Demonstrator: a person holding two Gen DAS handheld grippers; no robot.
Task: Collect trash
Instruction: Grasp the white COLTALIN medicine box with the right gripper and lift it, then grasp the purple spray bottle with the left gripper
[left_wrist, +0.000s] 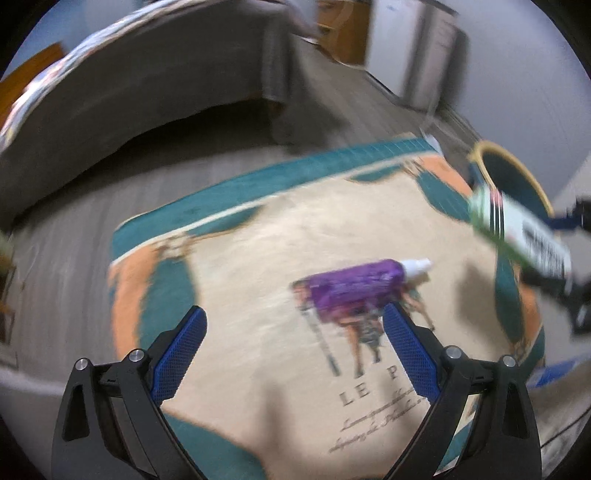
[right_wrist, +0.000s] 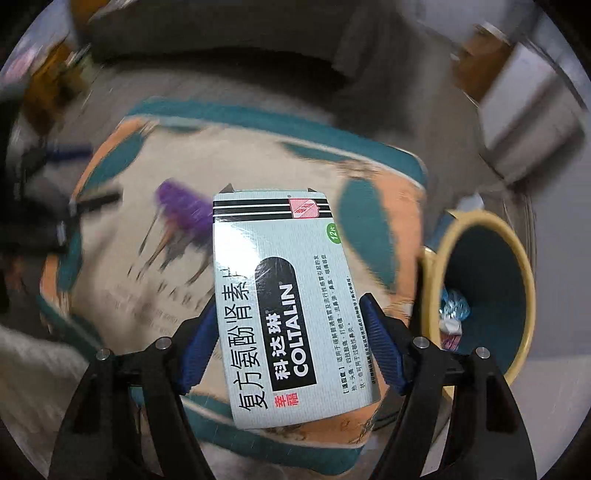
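Observation:
My right gripper (right_wrist: 288, 308) is shut on a pale medicine box (right_wrist: 280, 295) printed COLTALIN, held above the rug (right_wrist: 122, 236); its blue pads press the box's two long sides. The same box (left_wrist: 517, 229) shows at the right of the left wrist view, up in the air near the bin. A purple bottle (left_wrist: 354, 288) with a white cap lies on its side on the rug, just beyond my left gripper (left_wrist: 291, 314), whose blue fingers (left_wrist: 181, 350) stand wide apart with nothing between them. The bottle (right_wrist: 184, 208) also appears blurred left of the box.
A teal bin with a yellow rim (right_wrist: 517, 258) stands at the rug's right edge with some wrappers inside; its yellow rim (left_wrist: 517, 166) shows far right. A dark sofa (left_wrist: 147, 85) lies beyond the rug (left_wrist: 258, 258) on grey wood flooring. A white cabinet (right_wrist: 535, 110) stands at upper right.

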